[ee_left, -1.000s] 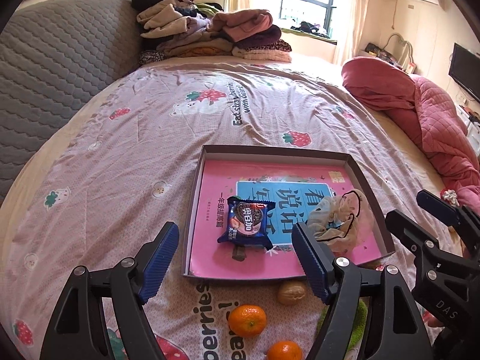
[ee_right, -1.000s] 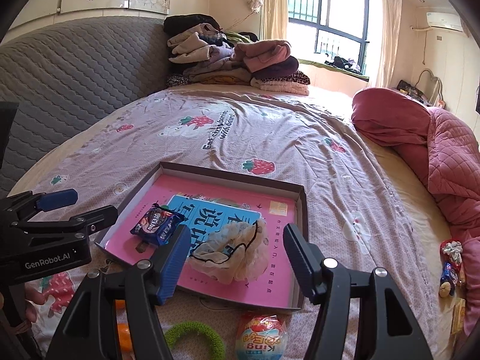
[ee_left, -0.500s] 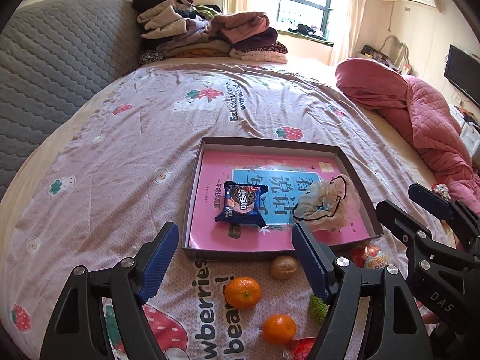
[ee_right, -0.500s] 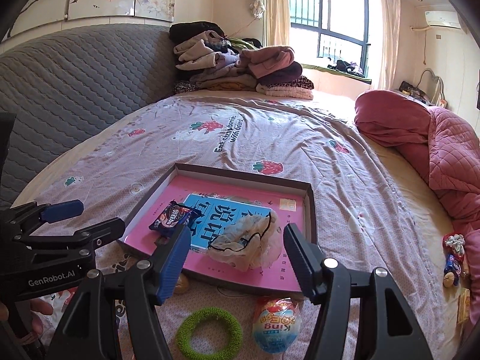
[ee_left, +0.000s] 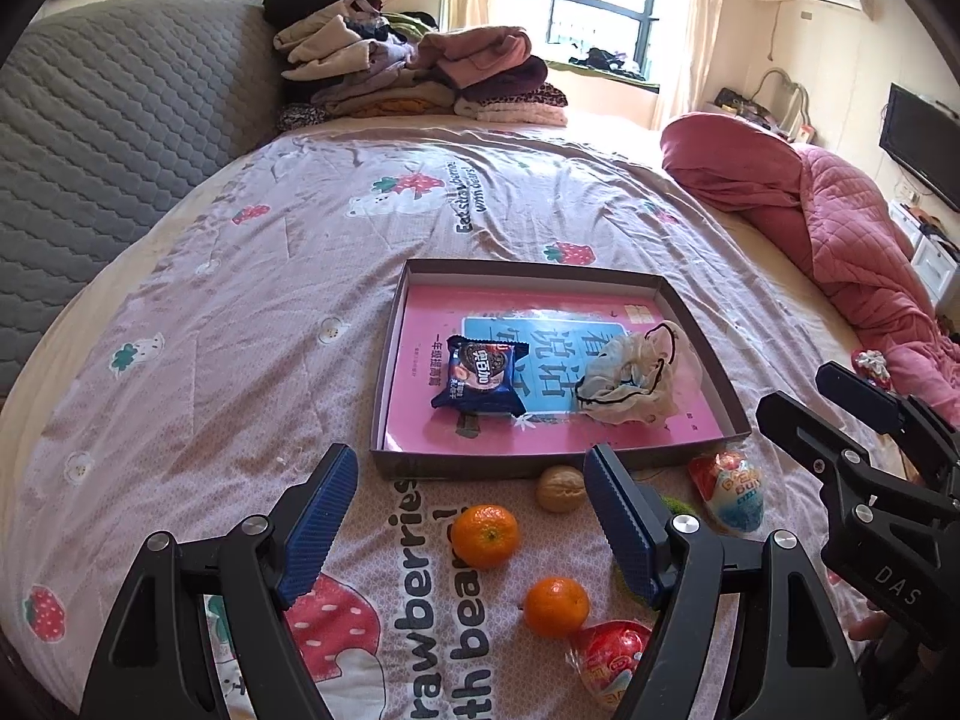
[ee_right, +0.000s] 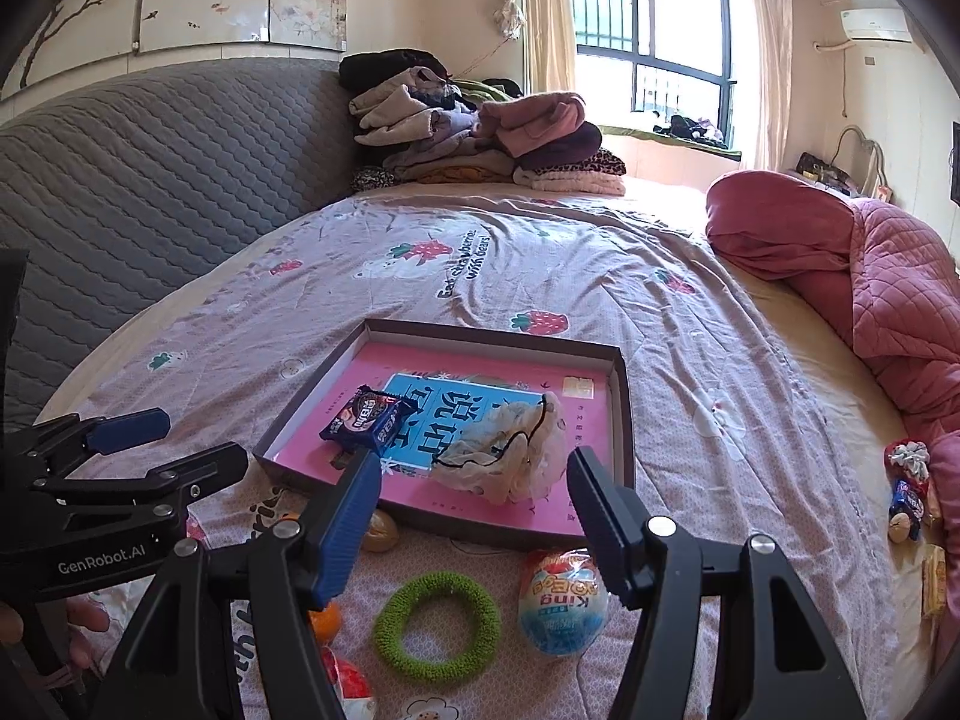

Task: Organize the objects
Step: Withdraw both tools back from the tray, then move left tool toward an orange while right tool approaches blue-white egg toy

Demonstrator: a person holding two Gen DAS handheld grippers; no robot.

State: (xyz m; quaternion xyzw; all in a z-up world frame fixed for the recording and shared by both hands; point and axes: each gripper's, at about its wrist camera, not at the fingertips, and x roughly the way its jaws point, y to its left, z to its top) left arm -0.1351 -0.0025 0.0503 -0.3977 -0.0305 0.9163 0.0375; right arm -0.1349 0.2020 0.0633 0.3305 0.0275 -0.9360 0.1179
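A shallow brown box (ee_left: 420, 462) (ee_right: 624, 414) with a pink lining lies on the bed. Inside it are a dark blue biscuit packet (ee_left: 480, 375) (ee_right: 363, 420) and a crumpled pale net bag (ee_left: 636, 384) (ee_right: 510, 456). In front of the box lie a walnut (ee_left: 559, 487) (ee_right: 381, 531), two oranges (ee_left: 483, 535) (ee_left: 555, 606), a blue and white egg-shaped sweet (ee_left: 729, 495) (ee_right: 561, 600), a red one (ee_left: 612, 654) and a green ring (ee_right: 437, 618). My left gripper (ee_left: 465, 516) stands open above the oranges. My right gripper (ee_right: 474, 510) stands open above the ring and the egg-shaped sweet.
A pile of folded clothes (ee_left: 414, 75) sits at the far end by the grey headboard (ee_left: 108, 138). A pink quilt (ee_left: 840, 228) lies along the right side, with small wrapped items (ee_right: 906, 492) beside it.
Both grippers have drawn back from the box, so the oranges, the walnut, the ring and both egg-shaped sweets now show in front of it. Both stay open and empty.
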